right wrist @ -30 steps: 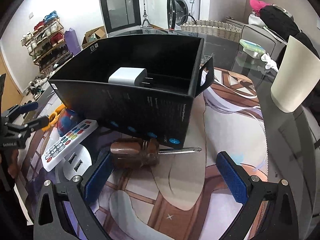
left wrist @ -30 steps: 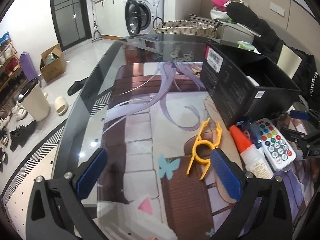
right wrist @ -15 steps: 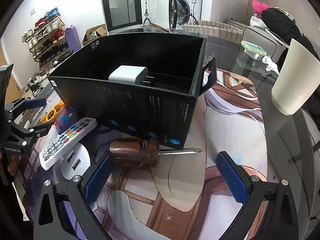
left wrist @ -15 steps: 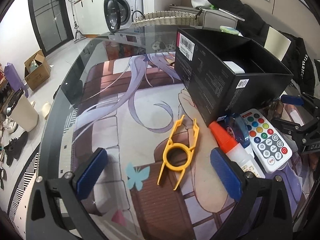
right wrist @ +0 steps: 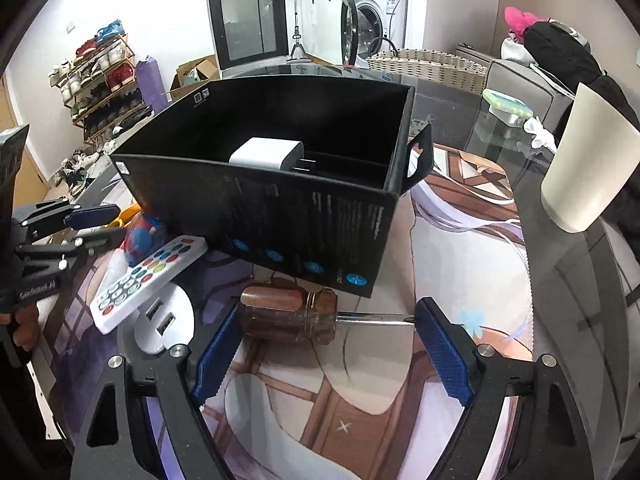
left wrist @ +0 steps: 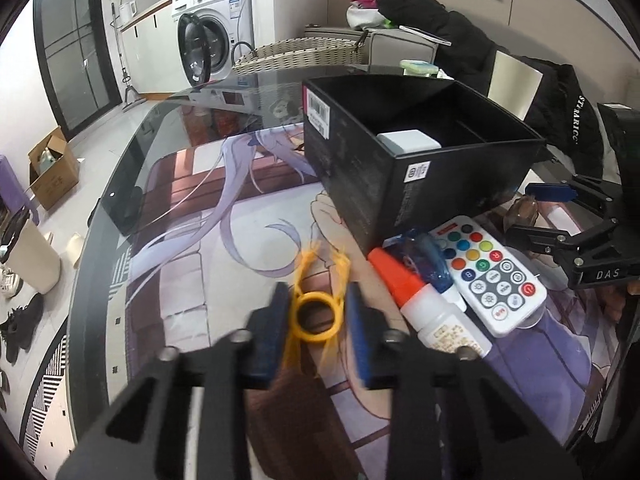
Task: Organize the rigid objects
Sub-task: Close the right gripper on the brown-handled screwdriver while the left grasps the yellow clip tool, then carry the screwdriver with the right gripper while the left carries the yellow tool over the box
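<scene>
A black open box (left wrist: 420,160) stands on the printed mat and holds a white charger (left wrist: 408,142); the box (right wrist: 280,192) and charger (right wrist: 268,153) also show in the right wrist view. My left gripper (left wrist: 318,312) is closed around a yellow plastic clip (left wrist: 316,312), its pads at the clip's ring. My right gripper (right wrist: 326,344) is open, its pads either side of a brown-handled screwdriver (right wrist: 292,314) lying in front of the box.
A glue bottle with an orange cap (left wrist: 424,308), a white remote (left wrist: 488,276), a blue-red item (right wrist: 144,236) and a white USB plug (right wrist: 164,322) lie beside the box. A cream cup (right wrist: 584,164) stands at the right. The glass table edge curves at the left.
My left gripper moved forward over the yellow clip and closed its fingers around it. My right gripper moved forward so the screwdriver lies between its open pads.
</scene>
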A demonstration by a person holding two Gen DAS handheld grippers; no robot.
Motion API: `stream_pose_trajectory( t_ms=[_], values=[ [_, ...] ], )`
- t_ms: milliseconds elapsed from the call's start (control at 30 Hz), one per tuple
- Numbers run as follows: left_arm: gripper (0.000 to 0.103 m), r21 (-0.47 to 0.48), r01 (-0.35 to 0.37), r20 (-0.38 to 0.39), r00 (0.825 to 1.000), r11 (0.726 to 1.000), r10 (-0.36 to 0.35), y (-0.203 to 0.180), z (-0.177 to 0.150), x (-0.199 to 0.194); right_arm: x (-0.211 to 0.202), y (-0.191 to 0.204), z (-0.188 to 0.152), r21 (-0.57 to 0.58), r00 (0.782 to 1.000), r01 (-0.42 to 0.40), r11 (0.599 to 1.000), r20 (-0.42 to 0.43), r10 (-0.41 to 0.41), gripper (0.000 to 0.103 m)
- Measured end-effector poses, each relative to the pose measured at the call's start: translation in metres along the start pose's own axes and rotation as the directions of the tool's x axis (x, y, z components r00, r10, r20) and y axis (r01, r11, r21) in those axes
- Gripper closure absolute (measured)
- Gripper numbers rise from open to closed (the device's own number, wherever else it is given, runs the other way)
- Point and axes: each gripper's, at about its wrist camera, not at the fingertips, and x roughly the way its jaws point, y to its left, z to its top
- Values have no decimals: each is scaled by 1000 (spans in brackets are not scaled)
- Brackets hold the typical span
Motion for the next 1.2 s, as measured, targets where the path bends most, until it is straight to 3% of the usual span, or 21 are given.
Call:
stream_pose_trajectory(
  t_ms=[567, 967, 1200],
  values=[
    [79, -35, 15, 83, 996, 999, -12, -1, -2, -28, -32, 4, -8, -28, 998, -5, 1000, 67, 7, 17],
    [79, -46, 37, 242, 970, 998, -25, -6, 10, -79, -69, 10, -4, -62, 987, 3, 998, 160, 8, 17],
    [79, -35, 51, 286, 958, 998, -39, -15, 26, -89, -85, 10, 8, -84, 976, -1, 996, 215, 19, 17]
  ],
)
